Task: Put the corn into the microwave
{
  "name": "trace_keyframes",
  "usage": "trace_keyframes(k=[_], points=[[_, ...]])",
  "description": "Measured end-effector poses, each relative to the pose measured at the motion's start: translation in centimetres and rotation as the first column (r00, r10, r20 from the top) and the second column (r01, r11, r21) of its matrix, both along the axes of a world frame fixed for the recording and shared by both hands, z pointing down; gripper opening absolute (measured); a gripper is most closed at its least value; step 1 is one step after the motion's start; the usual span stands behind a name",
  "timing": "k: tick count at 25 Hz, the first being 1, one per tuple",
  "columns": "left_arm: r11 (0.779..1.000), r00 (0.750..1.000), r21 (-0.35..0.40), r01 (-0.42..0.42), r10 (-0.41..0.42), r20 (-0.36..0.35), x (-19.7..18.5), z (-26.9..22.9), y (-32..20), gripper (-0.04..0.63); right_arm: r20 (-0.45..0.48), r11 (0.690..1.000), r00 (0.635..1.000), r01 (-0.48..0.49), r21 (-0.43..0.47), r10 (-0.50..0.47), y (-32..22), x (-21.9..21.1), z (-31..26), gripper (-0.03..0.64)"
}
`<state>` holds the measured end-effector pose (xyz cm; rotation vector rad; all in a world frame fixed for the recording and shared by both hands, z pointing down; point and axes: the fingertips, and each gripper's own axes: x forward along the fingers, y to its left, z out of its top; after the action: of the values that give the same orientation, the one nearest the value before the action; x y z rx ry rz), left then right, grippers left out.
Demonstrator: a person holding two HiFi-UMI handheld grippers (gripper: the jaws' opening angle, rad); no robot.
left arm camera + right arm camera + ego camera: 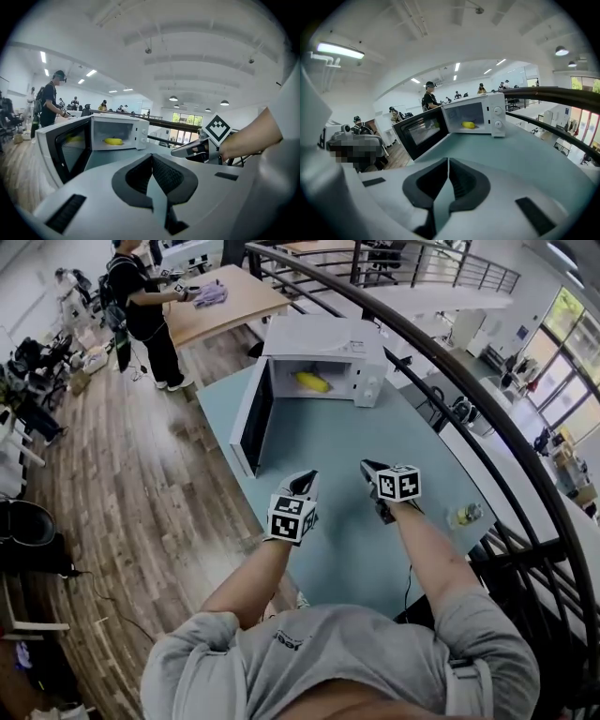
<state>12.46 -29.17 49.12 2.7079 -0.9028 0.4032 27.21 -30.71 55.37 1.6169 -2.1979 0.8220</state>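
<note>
Left gripper [302, 486] and right gripper [368, 468] are both clenched on nothing, side by side above the teal table [347, 446]. Well ahead of them stands the white microwave [328, 338], its door [251, 418] open. Inside it lies the yellow corn [312, 382]. The corn looks light, stiff and ready to roll; a hold across its middle seems safest.

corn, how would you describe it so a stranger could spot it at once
On the teal table stands a white microwave with its door swung open. The corn lies inside on the cavity floor, the only yellow thing against the white walls.
</note>
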Motion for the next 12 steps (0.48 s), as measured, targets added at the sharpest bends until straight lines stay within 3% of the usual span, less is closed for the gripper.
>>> trace_keyframes(k=[5, 12], points=[[1.0, 1.0, -0.014, 0.004, -0.004, 0.005, -0.4, -1.8, 5.1, 0.018, 0.02, 0.999, 0.999, 0.028, 0.029, -0.029, 5.7, 0.2, -2.3, 0.02], [0.999, 1.0, 0.044, 0.012, -0.013, 0.015, -1.6, -5.5, 12.2, 0.02, 0.056, 0.994, 0.997, 0.057, 0.089, -0.062, 14.6, 0.6, -6.1, 0.018]])
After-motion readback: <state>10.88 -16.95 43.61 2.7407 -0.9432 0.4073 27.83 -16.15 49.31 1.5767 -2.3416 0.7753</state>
